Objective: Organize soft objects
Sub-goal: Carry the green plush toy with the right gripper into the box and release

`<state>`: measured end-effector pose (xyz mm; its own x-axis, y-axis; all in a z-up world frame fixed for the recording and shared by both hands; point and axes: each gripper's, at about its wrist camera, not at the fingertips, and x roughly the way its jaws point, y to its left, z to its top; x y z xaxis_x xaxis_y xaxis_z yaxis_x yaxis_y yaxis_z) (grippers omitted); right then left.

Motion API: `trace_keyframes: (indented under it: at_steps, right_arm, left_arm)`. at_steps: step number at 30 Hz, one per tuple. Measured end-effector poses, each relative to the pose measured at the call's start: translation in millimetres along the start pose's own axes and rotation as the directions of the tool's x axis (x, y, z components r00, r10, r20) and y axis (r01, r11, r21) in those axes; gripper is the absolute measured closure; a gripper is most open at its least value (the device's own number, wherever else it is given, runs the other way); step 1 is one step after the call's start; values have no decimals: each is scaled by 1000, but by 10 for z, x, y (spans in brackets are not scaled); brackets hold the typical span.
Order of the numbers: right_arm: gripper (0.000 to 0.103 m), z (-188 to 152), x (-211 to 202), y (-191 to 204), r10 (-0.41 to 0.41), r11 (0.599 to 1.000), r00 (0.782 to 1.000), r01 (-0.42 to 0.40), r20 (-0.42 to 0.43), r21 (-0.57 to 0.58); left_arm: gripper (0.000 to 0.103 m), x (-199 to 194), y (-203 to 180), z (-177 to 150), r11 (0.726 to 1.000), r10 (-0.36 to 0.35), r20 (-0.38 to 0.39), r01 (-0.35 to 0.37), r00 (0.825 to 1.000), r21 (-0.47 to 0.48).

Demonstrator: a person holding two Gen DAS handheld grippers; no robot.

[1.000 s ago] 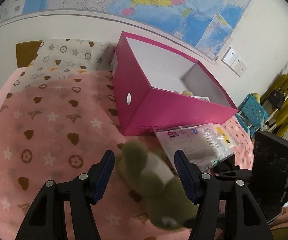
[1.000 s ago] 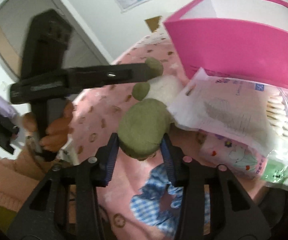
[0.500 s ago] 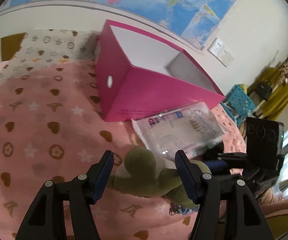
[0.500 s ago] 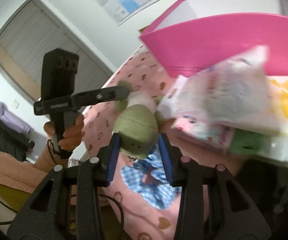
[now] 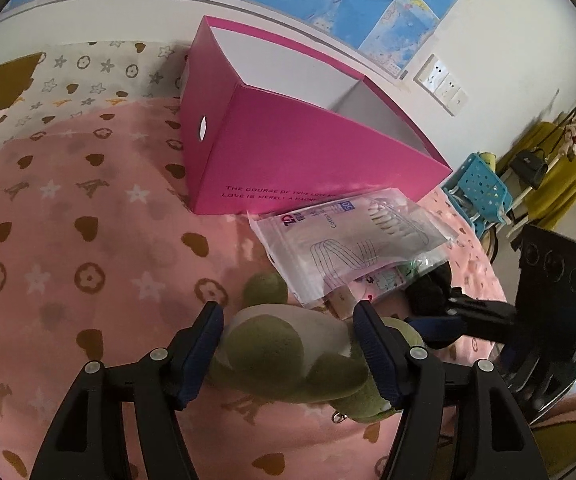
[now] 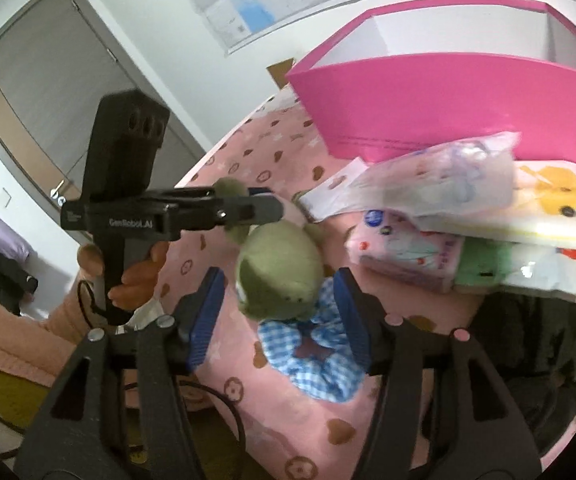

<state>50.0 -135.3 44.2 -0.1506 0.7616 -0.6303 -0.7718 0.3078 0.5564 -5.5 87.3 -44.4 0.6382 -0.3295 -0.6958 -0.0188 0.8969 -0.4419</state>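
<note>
Right tongs (image 6: 277, 312) were opening, letting go of the green plush toy's (image 6: 277, 268) head at frame centre; my left tongs (image 5: 288, 346) had closed in around its body (image 5: 283, 344). I judged the handover done; pink box (image 5: 308, 160) next.

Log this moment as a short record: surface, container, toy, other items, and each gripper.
surface: pink patterned cloth
container: magenta box, open top, standing on the cloth
toy: green plush, lying on the cloth in front of the box
other items: clear packet of cotton swabs lying over other soft packs; blue checked scrunchie beside the plush's head
left gripper: jaws around the plush's body, pads against it
right gripper: jaws opening, plush's head between them, pads clear of it
</note>
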Motion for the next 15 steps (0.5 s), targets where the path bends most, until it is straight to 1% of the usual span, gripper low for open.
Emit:
trace_keyframes:
  at_steps: [1, 2, 3, 6, 10, 15]
  right_arm:
    - [45, -1, 54, 16, -3, 1000, 1000, 3, -7, -5]
    - [55, -4, 108, 20, -16, 1000, 1000, 16, -18, -9]
    - [58, 1, 164, 24, -24, 1000, 999, 24, -32, -10]
    - [60, 9, 165, 21, -6, 1000, 1000, 6, -18, -17]
    - [60, 72, 74, 81, 29, 998, 1000, -28, 6, -55]
    - [60, 234, -115, 197, 49, 992, 997, -42, 58, -121]
  left_arm:
    - [35, -6, -1, -2, 1000, -1, -1, 1, 1000, -2]
    - [35, -11, 0, 0, 1000, 7, -1, -7, 1000, -1]
    - [35, -22, -4, -8, 1000, 13, 0, -13, 1000, -1]
    - [35, -121, -30, -25, 1000, 1, 24, 0, 1000, -7]
    - [35, -336, -148, -18, 1000, 1, 92, -2, 996, 11]
    - [35, -616, -332, 106, 999, -7, 180, -1, 984, 46]
